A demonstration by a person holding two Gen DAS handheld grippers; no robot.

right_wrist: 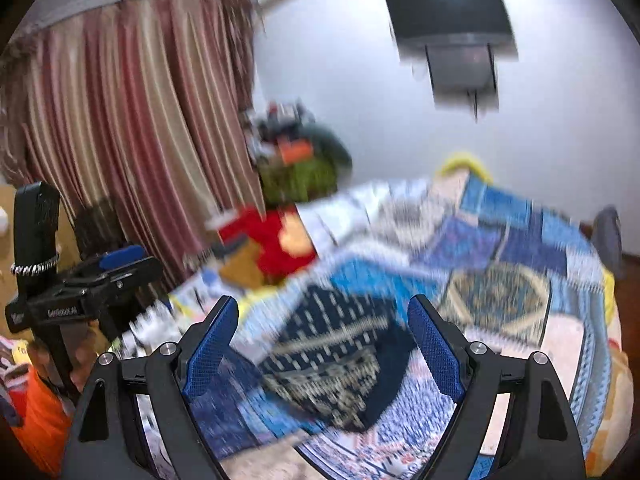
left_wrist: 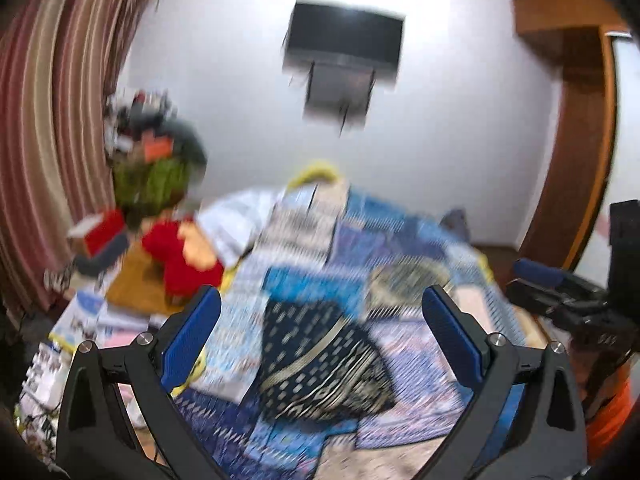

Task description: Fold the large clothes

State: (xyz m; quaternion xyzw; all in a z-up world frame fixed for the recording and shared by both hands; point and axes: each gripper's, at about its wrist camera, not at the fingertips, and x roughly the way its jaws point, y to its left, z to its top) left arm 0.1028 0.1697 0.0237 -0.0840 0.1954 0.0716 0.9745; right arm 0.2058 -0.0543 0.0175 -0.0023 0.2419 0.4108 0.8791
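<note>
A dark navy garment (left_wrist: pixel 320 360) with pale woven bands lies folded into a compact bundle on the blue patchwork bedspread (left_wrist: pixel 400 240); the right wrist view shows the same garment (right_wrist: pixel 336 364) on that bedspread (right_wrist: pixel 500 232). My left gripper (left_wrist: pixel 320 300) hangs open above it, nothing between its blue pads. My right gripper (right_wrist: pixel 322 308) is likewise open and bare, raised over the bundle. Each gripper appears at the edge of the other's view, the right gripper (left_wrist: pixel 560 292) and the left gripper (right_wrist: pixel 92 284). Both views are blurred by motion.
A red cloth (left_wrist: pixel 180 256) and a mustard one (left_wrist: pixel 136 284) lie at the bed's left beside papers. A green cluttered pile (left_wrist: pixel 152 176) stands by the striped curtain (left_wrist: pixel 48 120). A wall television (left_wrist: pixel 344 40) hangs ahead; a wooden wardrobe (left_wrist: pixel 580 120) is right.
</note>
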